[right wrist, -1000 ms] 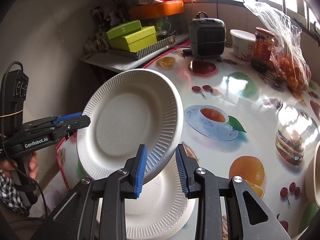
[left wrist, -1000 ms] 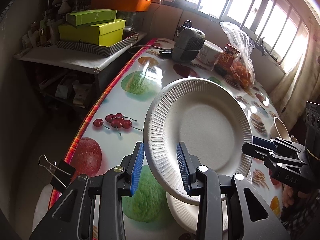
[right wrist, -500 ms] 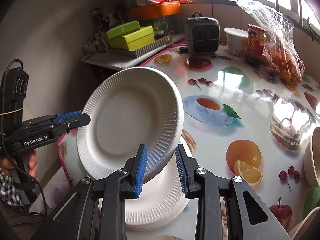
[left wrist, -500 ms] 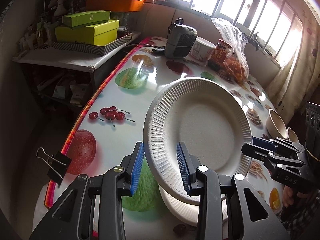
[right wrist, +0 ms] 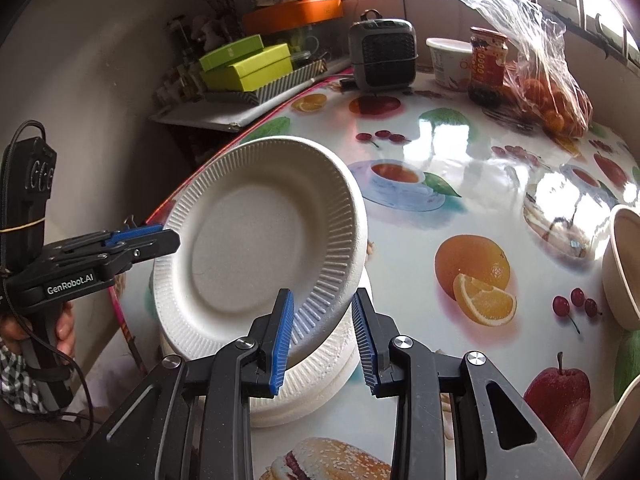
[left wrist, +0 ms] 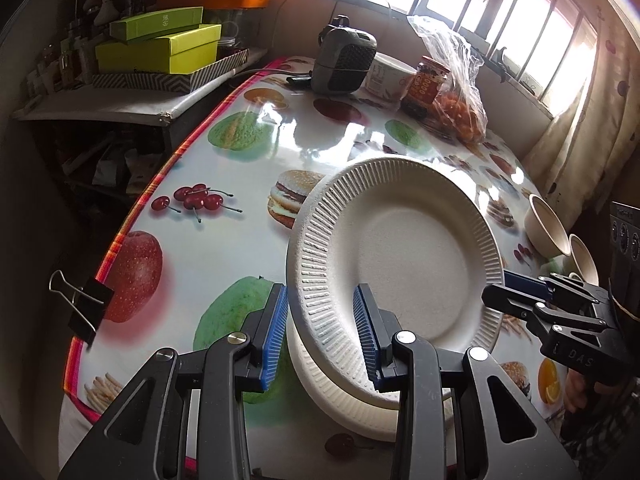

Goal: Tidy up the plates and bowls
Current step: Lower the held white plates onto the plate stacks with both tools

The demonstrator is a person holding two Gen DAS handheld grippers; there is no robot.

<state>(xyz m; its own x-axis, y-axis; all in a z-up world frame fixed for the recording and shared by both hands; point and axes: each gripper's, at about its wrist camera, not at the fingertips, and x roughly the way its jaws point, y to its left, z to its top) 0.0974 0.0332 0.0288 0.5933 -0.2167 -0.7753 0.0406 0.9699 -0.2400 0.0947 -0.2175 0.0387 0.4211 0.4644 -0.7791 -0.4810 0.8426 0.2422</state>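
A white paper plate is held tilted between both grippers, just above another white paper plate lying on the table. My left gripper is shut on the upper plate's near rim. My right gripper is shut on the rim of the same plate from the opposite side; the lower plate shows beneath it. In the left wrist view the right gripper grips the plate's right rim. Beige bowls stand at the table's right side, also in the right wrist view.
The table has a glossy fruit-print cloth. At the far end stand a small grey heater, a white tub, a jar and a bag of oranges. Green boxes sit on a side shelf. A binder clip grips the table's left edge.
Both grippers have carried the tilted plate lower and toward the near end of the table. It now hangs closer over the lower plate. Both grips are unchanged.
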